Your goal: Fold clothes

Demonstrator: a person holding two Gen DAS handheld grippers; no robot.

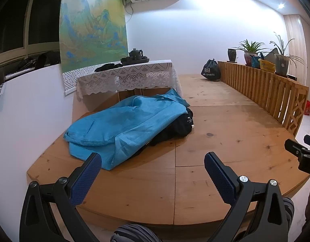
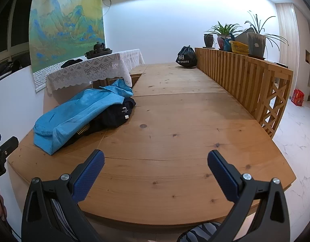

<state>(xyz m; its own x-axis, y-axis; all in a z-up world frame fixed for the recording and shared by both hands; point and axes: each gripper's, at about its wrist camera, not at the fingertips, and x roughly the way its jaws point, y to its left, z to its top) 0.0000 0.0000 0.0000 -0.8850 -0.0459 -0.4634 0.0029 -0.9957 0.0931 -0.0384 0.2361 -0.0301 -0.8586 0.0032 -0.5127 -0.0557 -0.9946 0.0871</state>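
Note:
A crumpled blue garment (image 1: 124,125) (image 2: 78,113) lies on the left part of the wooden platform (image 1: 225,141) (image 2: 175,131), draped over a black garment (image 1: 179,127) (image 2: 116,115) that sticks out to its right. My left gripper (image 1: 151,159) hovers open just short of the blue garment's near edge, nothing between its blue pads (image 1: 88,179). My right gripper (image 2: 156,157) is open too, above bare wood to the right of the pile. Each gripper shows at the edge of the other's view.
A low table with a lace cloth (image 1: 126,76) (image 2: 90,68) and a tea set stands behind the pile against the wall. A wooden railing (image 1: 262,88) (image 2: 241,76) with potted plants runs along the right. A black sports bag (image 1: 211,70) (image 2: 186,57) sits at the far end.

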